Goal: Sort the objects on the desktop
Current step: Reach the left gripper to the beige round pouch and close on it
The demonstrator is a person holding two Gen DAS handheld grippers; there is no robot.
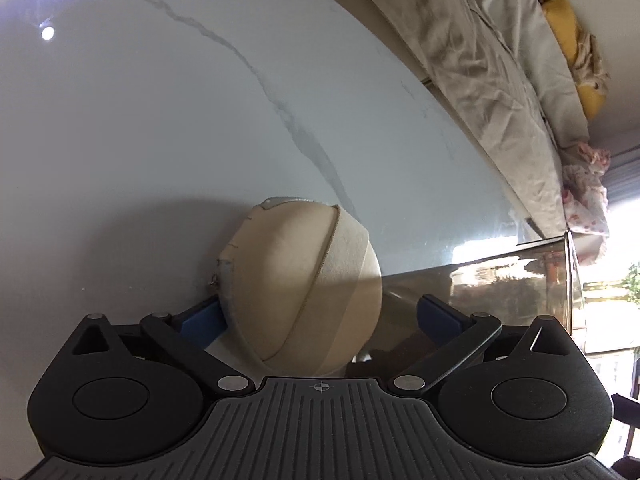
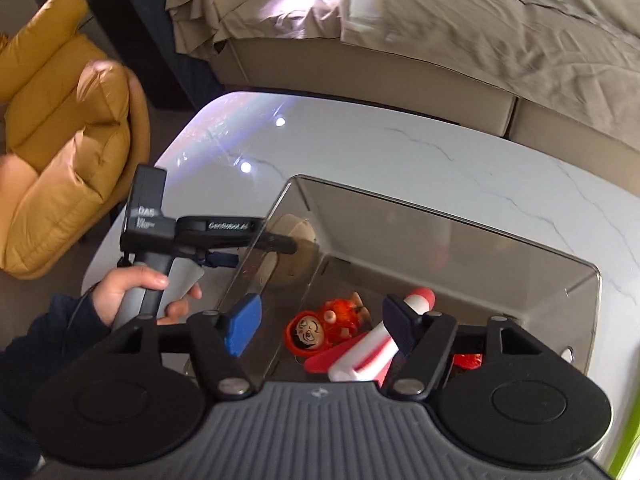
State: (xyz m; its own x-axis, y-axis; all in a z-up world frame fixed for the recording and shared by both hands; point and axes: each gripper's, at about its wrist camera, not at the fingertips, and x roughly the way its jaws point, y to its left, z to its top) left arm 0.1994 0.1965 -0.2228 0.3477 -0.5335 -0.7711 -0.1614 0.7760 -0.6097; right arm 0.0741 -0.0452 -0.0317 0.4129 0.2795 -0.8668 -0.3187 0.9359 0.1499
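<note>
Judging by the bin (image 2: 440,216), I'm partway through: a red doll (image 2: 310,332), a red-and-white rocket toy (image 2: 372,350) and something red (image 2: 468,360) near its right wall already lie inside. My left gripper (image 1: 320,312) is spread wide around the beige pouch (image 1: 300,284), which sits on the table (image 1: 160,120) just outside the bin's left wall; I can't tell if the pads touch it. My right gripper (image 2: 320,320) hangs spread and empty above the bin

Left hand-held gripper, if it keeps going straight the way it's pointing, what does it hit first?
The left hand-held gripper would meet the beige round pouch first: it already sits between the open fingers, against the left blue pad. Beyond it lies only white marble tabletop. The clear bin stands off to the right.
</note>
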